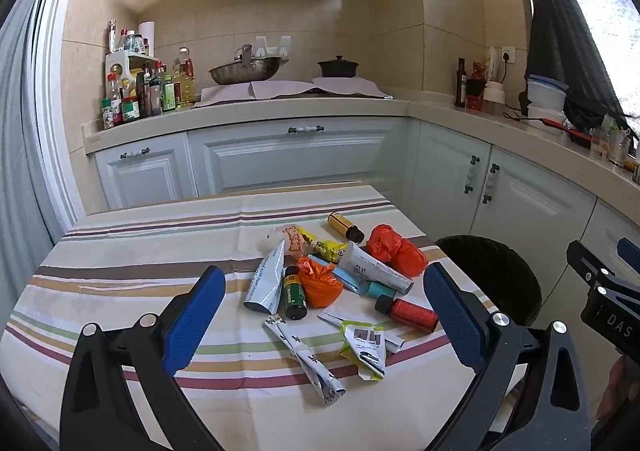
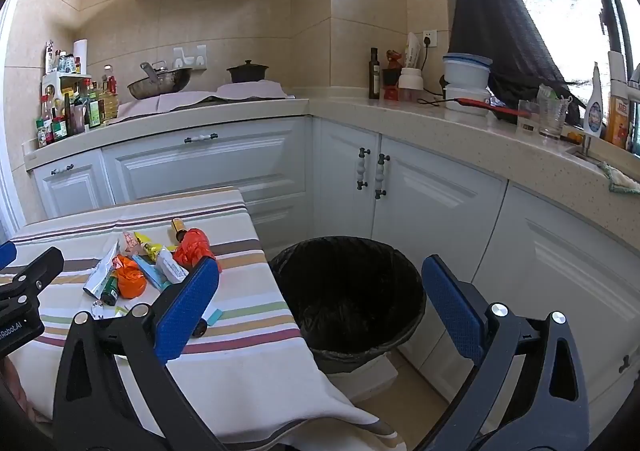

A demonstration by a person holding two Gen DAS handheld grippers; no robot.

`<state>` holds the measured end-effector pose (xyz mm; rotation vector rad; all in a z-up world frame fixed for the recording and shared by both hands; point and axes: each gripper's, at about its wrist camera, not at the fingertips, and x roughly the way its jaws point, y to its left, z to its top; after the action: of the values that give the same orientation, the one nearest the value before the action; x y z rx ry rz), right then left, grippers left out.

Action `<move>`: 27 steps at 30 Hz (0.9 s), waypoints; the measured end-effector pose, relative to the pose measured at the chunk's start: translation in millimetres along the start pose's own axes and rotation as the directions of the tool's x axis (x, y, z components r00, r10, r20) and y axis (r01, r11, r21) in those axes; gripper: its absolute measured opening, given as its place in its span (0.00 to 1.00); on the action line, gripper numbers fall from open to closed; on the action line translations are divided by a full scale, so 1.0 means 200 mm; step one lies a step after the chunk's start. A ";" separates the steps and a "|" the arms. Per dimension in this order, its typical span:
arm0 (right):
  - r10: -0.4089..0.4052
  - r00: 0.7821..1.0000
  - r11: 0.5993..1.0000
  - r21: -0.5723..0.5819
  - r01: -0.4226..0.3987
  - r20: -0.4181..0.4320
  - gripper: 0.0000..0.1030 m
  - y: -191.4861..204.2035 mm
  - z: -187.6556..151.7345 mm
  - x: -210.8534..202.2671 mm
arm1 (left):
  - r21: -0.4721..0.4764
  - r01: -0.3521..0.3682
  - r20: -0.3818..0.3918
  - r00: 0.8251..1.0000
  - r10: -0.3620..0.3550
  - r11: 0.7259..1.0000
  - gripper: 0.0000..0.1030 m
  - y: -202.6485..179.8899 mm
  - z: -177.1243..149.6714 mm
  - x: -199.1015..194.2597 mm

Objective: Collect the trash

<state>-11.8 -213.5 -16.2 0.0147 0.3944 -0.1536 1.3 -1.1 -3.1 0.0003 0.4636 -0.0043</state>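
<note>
A pile of trash lies on the striped tablecloth (image 1: 140, 251): two orange plastic bags (image 1: 320, 285) (image 1: 394, 247), a green bottle (image 1: 294, 295), a red bottle (image 1: 410, 313), a yellow-brown bottle (image 1: 345, 226), crumpled tubes and folded paper wrappers (image 1: 308, 363). My left gripper (image 1: 324, 315) hovers open over the table's near side, with the pile beyond and between its blue pads, touching nothing. My right gripper (image 2: 320, 311) is open too, held above the black-lined trash bin (image 2: 348, 291) beside the table's right edge. In the right wrist view the pile (image 2: 152, 267) sits to the left.
White kitchen cabinets (image 2: 420, 191) run behind and to the right of the bin. The counter (image 1: 240, 111) holds a wok, a dark pot, bottles and jars. A dark cloth (image 2: 500, 19) hangs by the window. The bin stands on the floor close to the table corner.
</note>
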 end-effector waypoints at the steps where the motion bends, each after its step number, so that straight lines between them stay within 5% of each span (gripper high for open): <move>1: -0.001 1.000 1.000 0.001 0.001 0.000 0.96 0.00 0.00 0.00 | 0.000 0.000 -0.001 1.000 0.000 1.000 0.94 0.00 0.00 0.00; 27: -0.001 1.000 1.000 0.004 0.001 -0.005 0.96 -0.01 -0.01 0.03 | -0.008 -0.005 -0.014 1.000 0.005 1.000 0.94 0.01 -0.02 0.01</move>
<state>-8.1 -216.6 -21.1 0.0187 0.3990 -0.1552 1.5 0.6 -8.3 -0.0061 0.4776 0.0020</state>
